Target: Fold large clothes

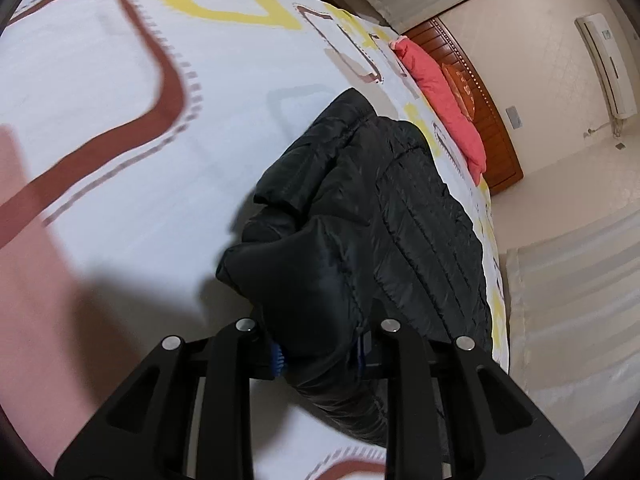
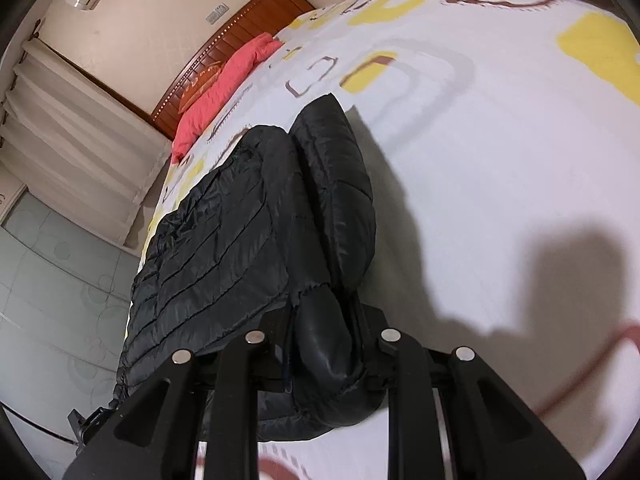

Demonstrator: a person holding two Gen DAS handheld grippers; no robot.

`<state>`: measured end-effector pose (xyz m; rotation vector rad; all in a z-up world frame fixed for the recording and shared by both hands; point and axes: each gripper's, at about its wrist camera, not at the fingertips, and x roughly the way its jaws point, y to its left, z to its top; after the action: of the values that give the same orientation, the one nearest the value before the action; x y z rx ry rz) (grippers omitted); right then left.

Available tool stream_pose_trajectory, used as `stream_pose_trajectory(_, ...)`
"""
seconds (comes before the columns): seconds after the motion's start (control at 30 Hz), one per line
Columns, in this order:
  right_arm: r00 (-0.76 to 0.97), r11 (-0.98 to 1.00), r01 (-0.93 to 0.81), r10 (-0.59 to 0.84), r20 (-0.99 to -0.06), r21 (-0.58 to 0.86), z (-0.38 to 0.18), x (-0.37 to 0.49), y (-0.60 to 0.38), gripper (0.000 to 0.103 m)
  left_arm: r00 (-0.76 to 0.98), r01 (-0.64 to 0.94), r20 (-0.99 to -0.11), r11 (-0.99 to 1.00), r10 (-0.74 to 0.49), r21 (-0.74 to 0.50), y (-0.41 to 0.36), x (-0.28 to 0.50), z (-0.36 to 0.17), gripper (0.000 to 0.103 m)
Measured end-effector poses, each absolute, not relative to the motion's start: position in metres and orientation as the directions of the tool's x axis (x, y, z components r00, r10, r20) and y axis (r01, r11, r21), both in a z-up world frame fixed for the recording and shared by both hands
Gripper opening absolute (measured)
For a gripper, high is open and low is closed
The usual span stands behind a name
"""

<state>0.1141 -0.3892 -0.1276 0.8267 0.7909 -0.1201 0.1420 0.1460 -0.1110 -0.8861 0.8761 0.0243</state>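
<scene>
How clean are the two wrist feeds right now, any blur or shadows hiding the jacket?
Left wrist: bedsheet pattern smeared by motion, black jacket fairly sharp. Right wrist: a hard shadow falls on the sheet beside the jacket, not over it; fisheye bends both.

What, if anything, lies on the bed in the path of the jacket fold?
Nothing visible does. Both tongs, left and right, already grip the jacket, and the bedsheet beside it is bare. The red pillow sits far off.

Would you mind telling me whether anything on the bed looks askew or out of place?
Only the black quilted puffer jacket: it lies bunched along the patterned white bedsheet's edge, one part doubled over, not flat. Nothing looks damaged.
</scene>
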Motion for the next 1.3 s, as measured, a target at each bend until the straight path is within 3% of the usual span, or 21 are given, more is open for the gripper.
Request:
stream_pose_trajectory(0.2, 0.697, 0.689, 0.391, 0.212, -0.685, 0.610, -0.133, 0.072, -0.382, 0.022, 0.659, -0.374, -0.679, 0.642, -0.324, -0.669, 0.155, 0.093, -0.115, 0.024)
stream_pose_trajectory(0.27, 0.690, 0.702, 0.383, 0.215, -0.691, 0.601, -0.136, 0.070, -0.381, 0.028, 0.652, -0.369, -0.679, 0.641, -0.337, -0.673, 0.160, 0.091, -0.123, 0.027)
stream_pose_trajectory(0.47, 0.689, 0.666, 0.424, 0.202, -0.696, 0.613, -0.138, 0.068, -0.392, 0.051, 0.664, -0.384, -0.691, 0.664, -0.284, -0.641, 0.167, 0.080, -0.119, 0.057)
stream_pose_trajectory(0.6, 0.692, 0.662, 0.443, 0.176, -0.700, 0.604, -0.134, 0.054, -0.400, 0.056, 0.660, -0.426, -0.712, 0.662, -0.239, -0.617, 0.182, 0.064, -0.117, 0.076)
stream_pose_trajectory(0.67, 0.689, 0.664, 0.450, 0.167, -0.705, 0.597, -0.133, 0.048, -0.404, 0.056, 0.645, -0.445, -0.720, 0.641, -0.255, -0.626, 0.191, 0.056, -0.120, 0.078)
stream_pose_trajectory(0.77, 0.682, 0.684, 0.471, 0.119, -0.722, 0.557, -0.126, 0.039, -0.408, 0.056, 0.634, -0.459, -0.733, 0.643, -0.247, -0.613, 0.199, 0.044, -0.117, 0.078)
stream_pose_trajectory(0.87, 0.668, 0.703, 0.510, 0.040, -0.743, 0.497, -0.117, 0.031, -0.413, 0.056, 0.641, -0.449, -0.754, 0.726, -0.144, -0.520, 0.197, 0.034, -0.097, 0.078)
stream_pose_trajectory(0.93, 0.653, 0.733, 0.528, -0.025, -0.757, 0.430, -0.110, 0.030, -0.413, 0.056, 0.640, -0.429, -0.768, 0.825, -0.010, -0.368, 0.187, 0.033, -0.078, 0.075)
stream_pose_trajectory(1.03, 0.638, 0.767, 0.532, -0.084, -0.766, 0.359, -0.103, 0.035, -0.406, 0.042, 0.641, -0.411, -0.753, 0.894, 0.146, -0.177, 0.167, 0.039, -0.061, 0.063)
stream_pose_trajectory(1.13, 0.627, 0.818, 0.491, -0.095, -0.773, 0.298, -0.094, 0.054, -0.382, 0.035, 0.658, -0.358, -0.729, 0.930, 0.187, -0.085, 0.140, 0.051, -0.052, 0.054)
stream_pose_trajectory(1.3, 0.646, 0.913, 0.346, -0.064, -0.761, 0.217, -0.081, 0.091, -0.320, 0.034, 0.679, -0.231, -0.715, 0.973, 0.165, 0.004, 0.075, 0.087, -0.047, 0.045)
